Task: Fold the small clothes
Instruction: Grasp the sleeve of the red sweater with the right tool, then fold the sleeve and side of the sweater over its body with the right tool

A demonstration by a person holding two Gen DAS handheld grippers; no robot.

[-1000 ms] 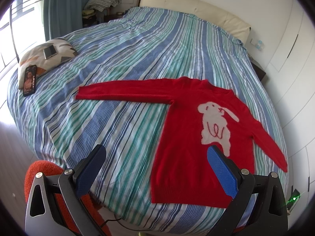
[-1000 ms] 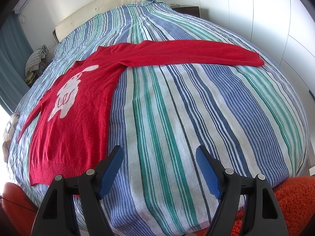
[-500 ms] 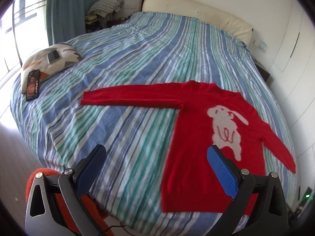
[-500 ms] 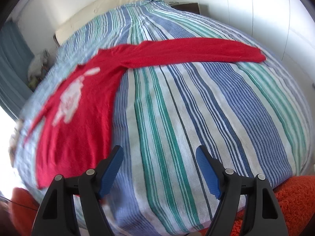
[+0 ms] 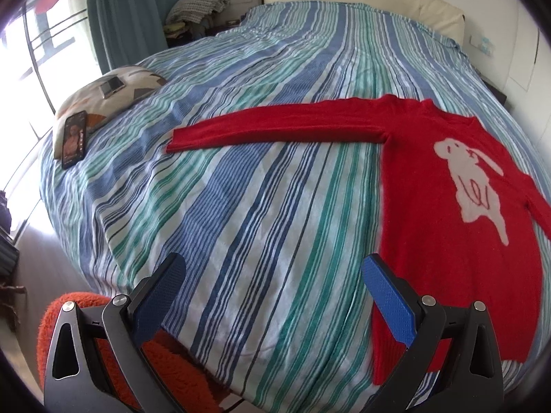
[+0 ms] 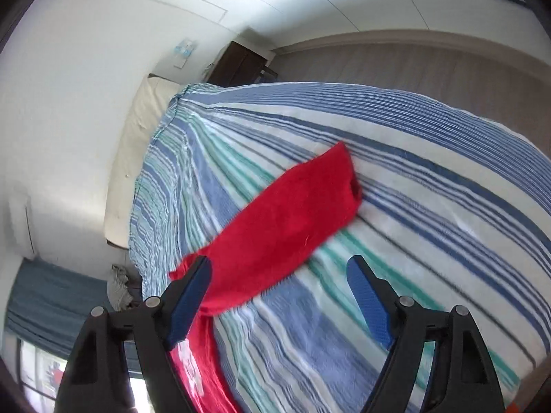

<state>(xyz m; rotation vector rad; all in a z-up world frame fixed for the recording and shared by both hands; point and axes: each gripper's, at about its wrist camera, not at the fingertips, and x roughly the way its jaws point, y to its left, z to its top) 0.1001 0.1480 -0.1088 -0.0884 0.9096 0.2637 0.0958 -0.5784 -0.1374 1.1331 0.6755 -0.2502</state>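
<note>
- The red sweater (image 5: 458, 241) lay spread flat on the striped bedspread (image 5: 275, 206), front up with its white rabbit motif (image 5: 471, 182) showing. I judged it was laid out like that so the sleeves could be folded in first.
- My left gripper (image 5: 272, 285) hovered with its jaws spread wide and nothing between them. The sweater's body sat ahead and to the right of it, the hem corner just beside the right finger.
- The left-side sleeve (image 5: 275, 130) stretched straight out ahead of that tool, well apart from it, cuff pointing away to the left.
- My right gripper (image 6: 279, 292) was rolled over on its side, jaws likewise spread and holding nothing. The other sleeve (image 6: 286, 220) ran diagonally just ahead of it, and its cuff (image 6: 347, 179) lay farthest from the tool. I read that tilt as lining up for a pinch on the sleeve.
- Nothing was folded yet, by my judgement.
- Hard to see: the right view was motion-blurred, so I couldn't tell whether its left finger touched the fabric or merely overlapped it.
- The sweater's far hem corner and the lower part of its right side were cut off at the left view's edge.
- A phone (image 5: 74, 137) rested on a cushion (image 5: 110, 96) far off to the left of my left tool.
</note>
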